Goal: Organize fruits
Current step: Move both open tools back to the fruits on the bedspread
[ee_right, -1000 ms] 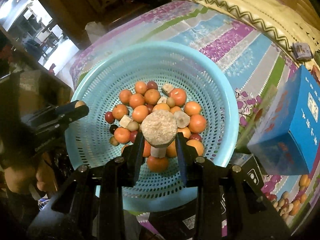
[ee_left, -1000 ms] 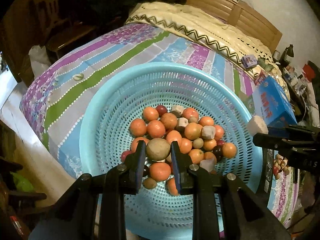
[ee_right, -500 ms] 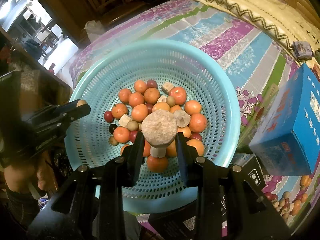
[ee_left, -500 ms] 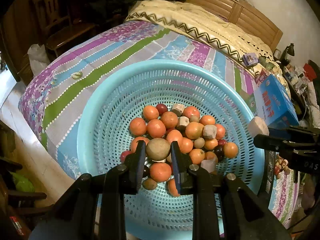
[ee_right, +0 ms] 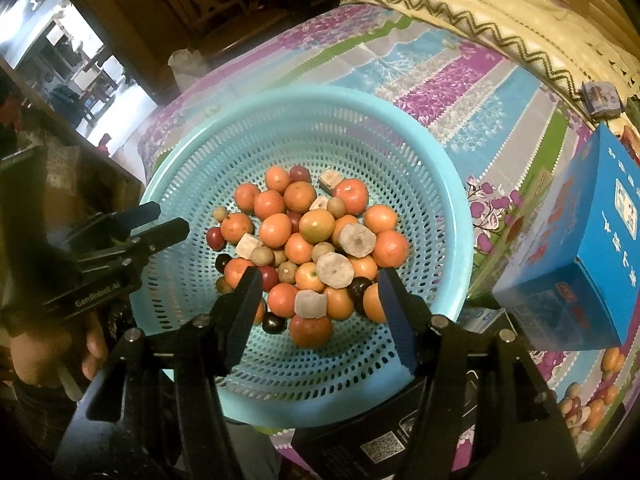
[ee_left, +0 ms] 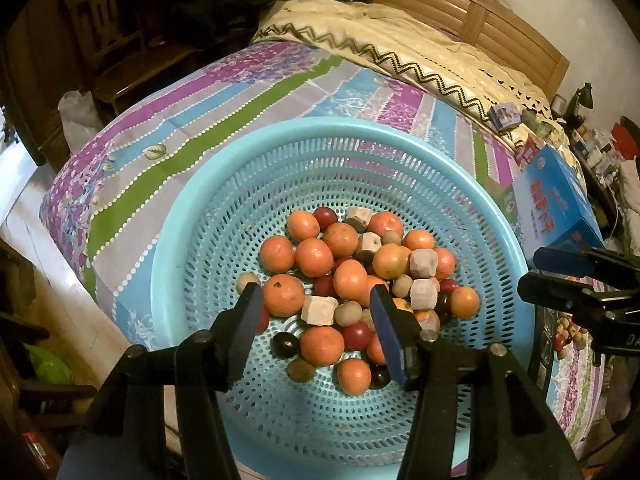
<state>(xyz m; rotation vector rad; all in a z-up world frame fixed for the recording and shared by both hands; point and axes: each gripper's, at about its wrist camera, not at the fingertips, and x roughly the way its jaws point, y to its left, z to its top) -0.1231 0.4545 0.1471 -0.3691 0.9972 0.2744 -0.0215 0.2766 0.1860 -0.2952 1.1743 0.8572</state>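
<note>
We hold both grippers over the blue basket [ee_left: 192, 216] on the bed. The left gripper [ee_left: 316, 312] and right gripper [ee_right: 320, 292] are opening, empty; the fruit [ee_right: 312, 240] lies heaped mid-basket.

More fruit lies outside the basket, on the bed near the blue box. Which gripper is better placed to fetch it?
Probably the right gripper: the loose fruit and blue box lie on its side. Its jaws are opening, empty, above the basket. The left gripper, also opening, is farther away.
</note>
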